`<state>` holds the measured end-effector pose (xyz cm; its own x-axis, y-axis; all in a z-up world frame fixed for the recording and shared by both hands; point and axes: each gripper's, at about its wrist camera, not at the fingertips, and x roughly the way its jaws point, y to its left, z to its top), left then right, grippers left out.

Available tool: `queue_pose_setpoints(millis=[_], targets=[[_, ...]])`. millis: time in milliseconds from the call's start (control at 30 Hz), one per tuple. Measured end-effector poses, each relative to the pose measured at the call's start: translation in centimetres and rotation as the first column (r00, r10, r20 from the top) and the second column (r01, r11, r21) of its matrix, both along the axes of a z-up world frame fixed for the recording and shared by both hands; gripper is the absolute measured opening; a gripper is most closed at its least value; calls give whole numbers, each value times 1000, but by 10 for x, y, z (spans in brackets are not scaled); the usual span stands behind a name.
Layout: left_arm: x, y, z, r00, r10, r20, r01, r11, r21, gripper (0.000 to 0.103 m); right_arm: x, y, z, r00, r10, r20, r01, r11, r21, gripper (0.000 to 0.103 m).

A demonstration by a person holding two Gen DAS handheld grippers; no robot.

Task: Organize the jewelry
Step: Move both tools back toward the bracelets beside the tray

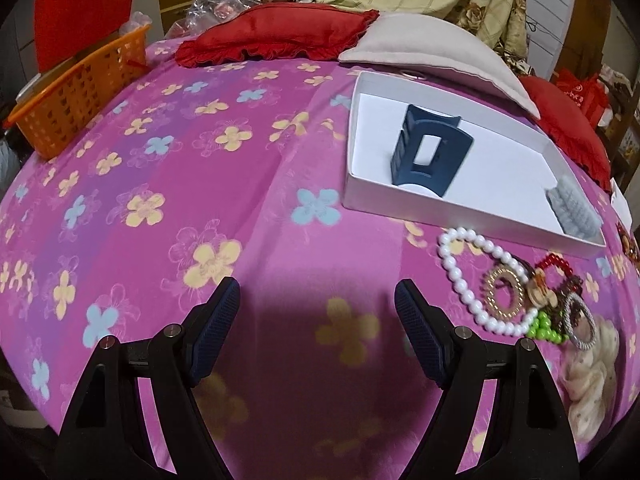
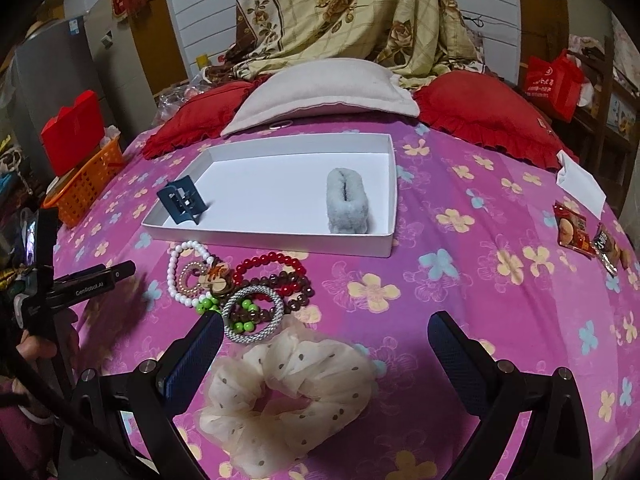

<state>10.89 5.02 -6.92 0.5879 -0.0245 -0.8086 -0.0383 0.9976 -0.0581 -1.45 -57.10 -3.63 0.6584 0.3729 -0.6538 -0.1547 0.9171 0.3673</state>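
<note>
Right gripper (image 2: 326, 334) is held wide open over the bedsheet (image 2: 460, 300), nothing gripped; a cream polka-dot scrunchie (image 2: 286, 392) lies between and just below its fingers, contact with the left finger cannot be told. Left gripper (image 1: 318, 294) is likewise spread wide and empty, over bare pink flowered sheet, with the jewelry pile off to its right.

Just beyond the scrunchie, a tangled pile is seen on the sheet: silver rope ring (image 2: 253, 314), green beads (image 2: 208, 304), white pearl bracelet (image 2: 176, 272), gold ring (image 2: 189, 278), wooden charm (image 2: 218, 276), red bead bracelet (image 2: 268, 266) and brown bead bracelet (image 2: 296, 286), all overlapping or touching. In the left wrist view the pearl bracelet (image 1: 472, 276) sits just in front of the box.

Behind the pile, a shallow white box (image 2: 280, 240) is laid on the sheet. A dark blue claw clip (image 2: 182, 200) stands inside at its left end; a grey fuzzy clip (image 2: 347, 202) lies inside toward the right.

Snack packets (image 2: 576, 228) are seen far right. An orange basket (image 2: 88, 186) is at the far left edge. A beige pillow (image 2: 320, 92) and red cushions (image 2: 488, 108) are at the back.
</note>
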Motion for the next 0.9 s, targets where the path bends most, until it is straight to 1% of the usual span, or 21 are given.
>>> queue_pose_setpoints(millis=[133,233,400,433,500,567,600,667,733,900], targets=[[10,2,-6,1000,4,-3,-4,1000,1,80,2,-4,-2,1000,-11,-9,11,1000,4,101],[18,4,-13,1000,7,-20,-7,1000,1,80,4,-5,-4,1000,-15,-16,15,1000,4,101],[26,0,-16,1000,-7,-6,7,999,39,80,8,-7,-7,999,-20,-30,20,1000,11,101],[27,-1,-17,1000,-9,-2,9,999,46,81,9,-7,-7,999,-21,-31,21,1000,14,101],[30,-3,-20,1000,-19,7,19,998,59,89,11,-8,-8,999,-24,-34,24,999,20,101],[32,-2,-21,1000,-20,10,19,998,55,92,12,-10,-9,999,-26,-37,27,999,24,101],[33,-2,-21,1000,-23,9,22,998,53,96,12,-10,-9,999,-27,-37,28,999,25,101],[34,-2,-23,1000,-28,0,28,999,45,100,14,-12,-9,999,-29,-39,30,999,26,101],[35,-4,-23,999,-35,-5,35,998,48,102,15,-13,-10,999,-33,-42,34,999,27,101],[35,-4,-23,999,-36,-5,36,998,48,103,18,-16,-15,998,-40,-57,42,998,39,101]])
